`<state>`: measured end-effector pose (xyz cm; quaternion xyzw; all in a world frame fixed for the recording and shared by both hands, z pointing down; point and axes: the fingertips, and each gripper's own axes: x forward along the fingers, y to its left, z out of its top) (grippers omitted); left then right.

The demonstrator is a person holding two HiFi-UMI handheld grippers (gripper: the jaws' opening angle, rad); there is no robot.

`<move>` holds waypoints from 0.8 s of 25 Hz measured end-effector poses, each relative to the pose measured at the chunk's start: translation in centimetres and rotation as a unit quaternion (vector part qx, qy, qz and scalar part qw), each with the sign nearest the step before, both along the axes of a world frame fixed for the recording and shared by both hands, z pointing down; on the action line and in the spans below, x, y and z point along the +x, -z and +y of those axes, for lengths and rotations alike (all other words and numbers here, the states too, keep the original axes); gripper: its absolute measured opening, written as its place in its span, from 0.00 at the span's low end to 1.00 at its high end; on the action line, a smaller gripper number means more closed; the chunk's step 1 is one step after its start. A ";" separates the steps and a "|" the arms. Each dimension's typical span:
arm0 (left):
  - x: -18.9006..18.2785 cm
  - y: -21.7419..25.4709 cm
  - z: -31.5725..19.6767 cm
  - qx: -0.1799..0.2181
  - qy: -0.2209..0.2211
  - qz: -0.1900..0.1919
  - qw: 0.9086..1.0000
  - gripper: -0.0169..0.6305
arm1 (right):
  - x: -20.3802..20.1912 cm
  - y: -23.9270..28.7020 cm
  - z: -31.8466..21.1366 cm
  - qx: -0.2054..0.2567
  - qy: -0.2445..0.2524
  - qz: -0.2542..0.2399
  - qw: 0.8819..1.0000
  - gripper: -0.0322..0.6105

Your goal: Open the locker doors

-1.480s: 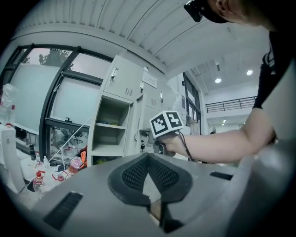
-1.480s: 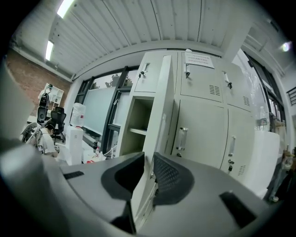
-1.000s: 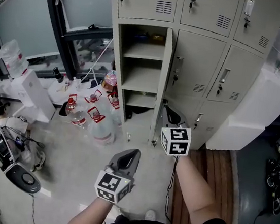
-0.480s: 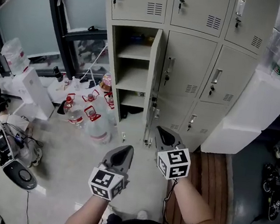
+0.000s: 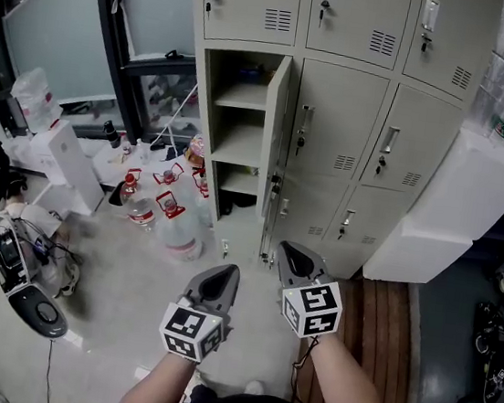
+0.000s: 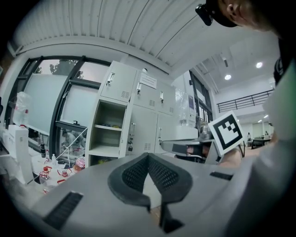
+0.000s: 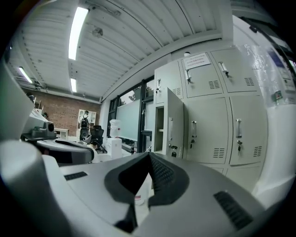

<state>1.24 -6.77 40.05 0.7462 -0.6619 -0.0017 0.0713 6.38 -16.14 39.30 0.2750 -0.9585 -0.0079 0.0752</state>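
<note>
- The top row of lockers (image 5: 314,11) is cut off by the head view's upper edge; only the lower parts of three doors show.
- In the open compartment (image 5: 240,125), the things on the top shelf sit in shadow and are too small to tell.
- The open door (image 5: 272,143) shows edge-on, so its face is hidden there.
- A white block (image 5: 454,204) covers the lockers' lower right corner.
- Both forearms (image 5: 349,375) run off the bottom edge.
- The print on the sheet (image 7: 196,59) stuck to an upper door is too small to read.
- A far figure (image 7: 84,124) in the right gripper view is too small to make out.
</note>
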 end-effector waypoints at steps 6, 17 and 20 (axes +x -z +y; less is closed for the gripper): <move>0.5 0.4 0.1 0.001 -0.001 0.001 1.000 0.03 | 0.0 0.1 0.3 0.000 0.006 -0.003 1.000 0.05; 0.5 -0.1 -0.3 0.003 -0.003 0.012 1.000 0.03 | -0.1 -0.3 0.4 -0.004 0.011 -0.003 1.000 0.05; 0.4 -0.3 -0.5 0.002 -0.001 0.014 1.000 0.03 | -0.1 -0.3 0.0 -0.004 0.008 -0.005 1.000 0.05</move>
